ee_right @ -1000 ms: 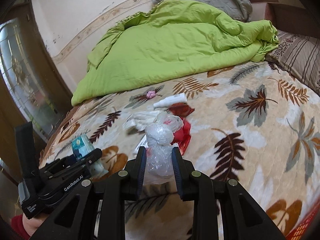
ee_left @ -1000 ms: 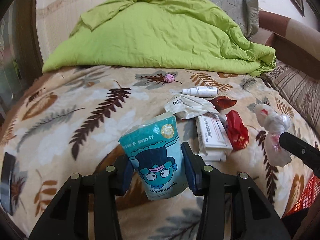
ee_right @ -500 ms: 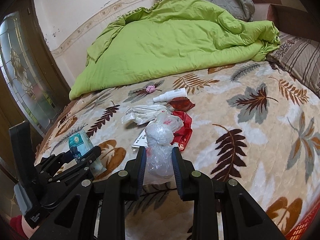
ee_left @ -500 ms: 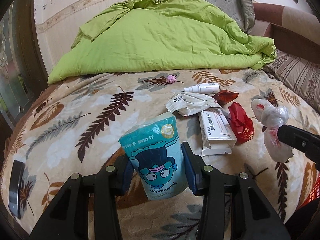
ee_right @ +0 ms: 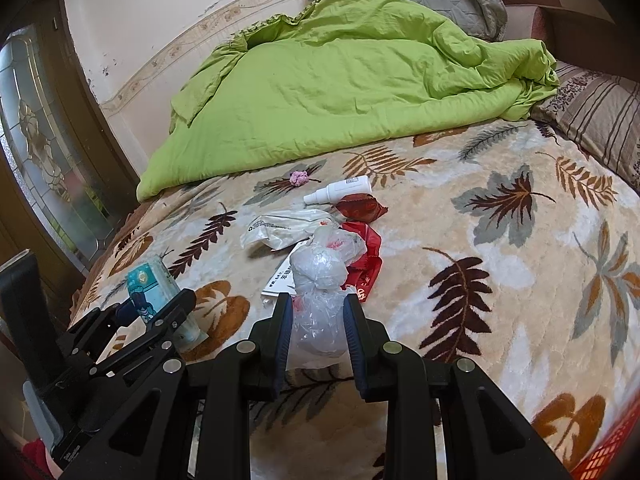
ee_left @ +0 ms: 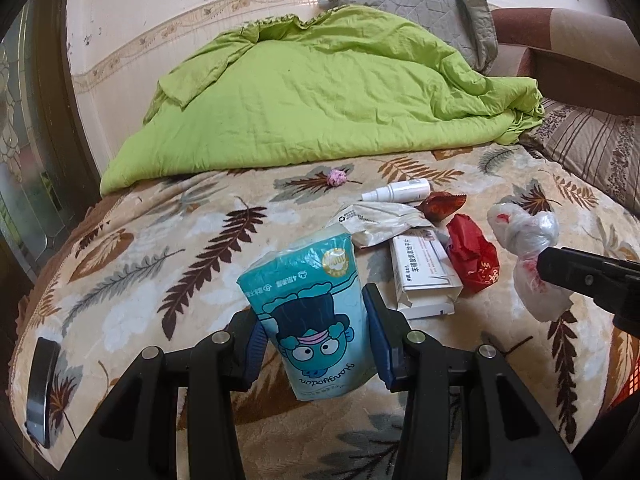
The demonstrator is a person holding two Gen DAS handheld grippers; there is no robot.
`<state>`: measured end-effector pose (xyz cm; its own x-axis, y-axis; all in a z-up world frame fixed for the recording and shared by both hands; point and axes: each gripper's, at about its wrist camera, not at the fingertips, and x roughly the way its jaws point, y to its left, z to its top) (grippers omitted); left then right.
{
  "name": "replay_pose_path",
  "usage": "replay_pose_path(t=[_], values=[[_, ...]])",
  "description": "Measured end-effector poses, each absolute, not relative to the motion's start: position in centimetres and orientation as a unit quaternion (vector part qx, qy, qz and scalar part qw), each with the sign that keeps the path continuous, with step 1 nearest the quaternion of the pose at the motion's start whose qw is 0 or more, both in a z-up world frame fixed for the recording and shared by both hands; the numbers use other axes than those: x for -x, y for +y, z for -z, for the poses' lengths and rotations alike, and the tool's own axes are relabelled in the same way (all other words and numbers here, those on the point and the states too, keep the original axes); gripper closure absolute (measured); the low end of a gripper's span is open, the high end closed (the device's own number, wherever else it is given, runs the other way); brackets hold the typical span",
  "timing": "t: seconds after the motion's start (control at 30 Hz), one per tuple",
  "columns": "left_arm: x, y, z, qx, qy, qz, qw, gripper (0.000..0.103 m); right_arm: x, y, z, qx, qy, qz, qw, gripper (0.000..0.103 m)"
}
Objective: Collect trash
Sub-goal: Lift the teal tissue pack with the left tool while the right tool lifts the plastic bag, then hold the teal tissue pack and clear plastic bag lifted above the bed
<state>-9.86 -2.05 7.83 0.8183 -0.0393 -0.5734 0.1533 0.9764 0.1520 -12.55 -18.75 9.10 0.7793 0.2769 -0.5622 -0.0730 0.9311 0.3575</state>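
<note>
My left gripper is shut on a teal tissue pack with a cartoon face, held above the leaf-patterned bed cover. My right gripper is shut on a knotted clear plastic bag; that bag also shows at the right of the left wrist view. Loose trash lies on the bed behind: a white crumpled pouch, a white carton, a red wrapper, a dark red foil wrapper, a white spray bottle and a pink paper ball.
A crumpled green quilt covers the far half of the bed, with a grey pillow behind and a striped pillow at right. A dark phone lies near the left edge. A red mesh basket shows at bottom right.
Both grippers have drawn back and up from the bed while keeping their loads. The trash pile and quilt look farther away, and more of the wall shows.
</note>
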Motion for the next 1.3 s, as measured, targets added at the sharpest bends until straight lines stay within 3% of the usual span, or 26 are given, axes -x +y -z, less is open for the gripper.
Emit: replay_pose_path(t=[0.77,1.3], values=[[11.3,-3.6,-8.5,-0.131,0.26,0.048,0.956,0.06,12.7,-19.1,-9.0,-0.163,0.318,-0.092,0.929,0.075],[10.0,-2.9,-7.6,-0.11,0.297,0.052,0.947,0.06,12.6,-19.2,-8.9,-0.16,0.32,-0.089,0.93,0.075]])
